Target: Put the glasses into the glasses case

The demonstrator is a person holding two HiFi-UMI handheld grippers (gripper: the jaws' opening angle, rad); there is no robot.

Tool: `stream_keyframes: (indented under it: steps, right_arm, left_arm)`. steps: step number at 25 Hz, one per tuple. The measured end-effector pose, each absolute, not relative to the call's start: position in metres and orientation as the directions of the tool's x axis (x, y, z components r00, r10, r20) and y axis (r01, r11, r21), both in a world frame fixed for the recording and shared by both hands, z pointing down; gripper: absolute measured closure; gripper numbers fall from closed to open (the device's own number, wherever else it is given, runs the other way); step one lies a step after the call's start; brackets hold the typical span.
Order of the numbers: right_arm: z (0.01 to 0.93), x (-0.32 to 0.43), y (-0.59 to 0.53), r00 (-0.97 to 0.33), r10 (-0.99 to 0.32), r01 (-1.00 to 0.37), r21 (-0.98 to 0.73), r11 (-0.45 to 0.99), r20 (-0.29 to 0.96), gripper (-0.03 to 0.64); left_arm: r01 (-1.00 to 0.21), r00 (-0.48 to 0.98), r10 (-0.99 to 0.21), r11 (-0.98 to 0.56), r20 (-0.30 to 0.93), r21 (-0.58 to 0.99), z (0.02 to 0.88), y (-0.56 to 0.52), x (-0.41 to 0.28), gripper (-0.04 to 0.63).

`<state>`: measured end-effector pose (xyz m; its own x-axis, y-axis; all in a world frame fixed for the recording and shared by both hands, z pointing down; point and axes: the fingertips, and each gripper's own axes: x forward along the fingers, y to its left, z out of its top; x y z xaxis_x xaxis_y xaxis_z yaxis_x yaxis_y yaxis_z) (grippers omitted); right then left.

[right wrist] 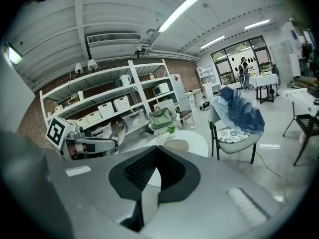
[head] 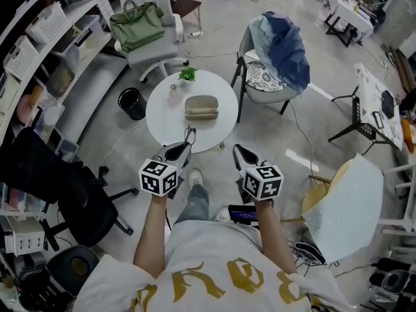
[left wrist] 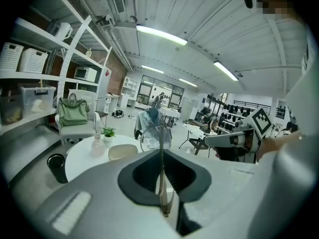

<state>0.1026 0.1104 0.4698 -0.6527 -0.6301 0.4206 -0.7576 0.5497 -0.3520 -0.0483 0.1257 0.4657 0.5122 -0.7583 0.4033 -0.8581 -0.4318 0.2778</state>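
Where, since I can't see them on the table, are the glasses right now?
The glasses are pinched in the left gripper, at the round table's near edge in the head view, short of the glasses case.

floor [head: 312,77]: grey concrete
table [head: 162,119]: round, white
shelving [head: 39,38]: white, left side, brick wall [right wrist: 60,81] behind
chairs: white with green bag [head: 140,28]; another under blue jacket [head: 279,51]
light: ceiling strips [left wrist: 162,35]
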Motion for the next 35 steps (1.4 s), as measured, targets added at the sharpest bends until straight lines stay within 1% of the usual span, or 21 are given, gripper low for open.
stream_keyframes:
  steps: [7, 11, 15, 17, 25, 30, 35]
  right_arm:
    - [0.485, 0.082, 0.041, -0.635, -0.631, -0.772, -0.380, 0.509, 0.445, 0.592]
    - [0.492, 0.072, -0.003, -0.597, -0.651, -0.802, -0.347, 0.486, 0.469, 0.592]
    - [0.508, 0.059, -0.032, -0.550, -0.651, -0.834, -0.309, 0.457, 0.524, 0.592]
    - [0.510, 0.053, -0.045, -0.535, -0.653, -0.844, -0.296, 0.448, 0.536, 0.592]
    - [0.500, 0.039, -0.074, -0.530, -0.684, -0.848, -0.308, 0.431, 0.502, 0.592]
    - [0.506, 0.044, -0.087, -0.504, -0.690, -0.864, -0.303, 0.403, 0.519, 0.592]
    - [0.521, 0.043, -0.098, -0.509, -0.668, -0.860, -0.296, 0.415, 0.543, 0.592]
  left_arm:
    - [-0.829, 0.559, -0.698, -0.473, 0.447, 0.298, 0.495, 0.049, -0.063, 0.581]
    - [-0.817, 0.575, -0.669, -0.500, 0.470, 0.287, 0.505, 0.002, -0.076, 0.581]
    - [-0.788, 0.604, -0.614, -0.554, 0.508, 0.267, 0.521, -0.029, -0.085, 0.581]
    - [-0.771, 0.621, -0.590, -0.577, 0.516, 0.268, 0.526, -0.041, -0.087, 0.581]
    - [-0.703, 0.680, -0.506, -0.656, 0.531, 0.275, 0.540, -0.074, -0.081, 0.581]
    - [-0.685, 0.690, -0.476, -0.673, 0.545, 0.279, 0.545, -0.083, -0.071, 0.581]
    - [-0.675, 0.689, -0.457, -0.688, 0.563, 0.267, 0.551, -0.091, -0.066, 0.581]
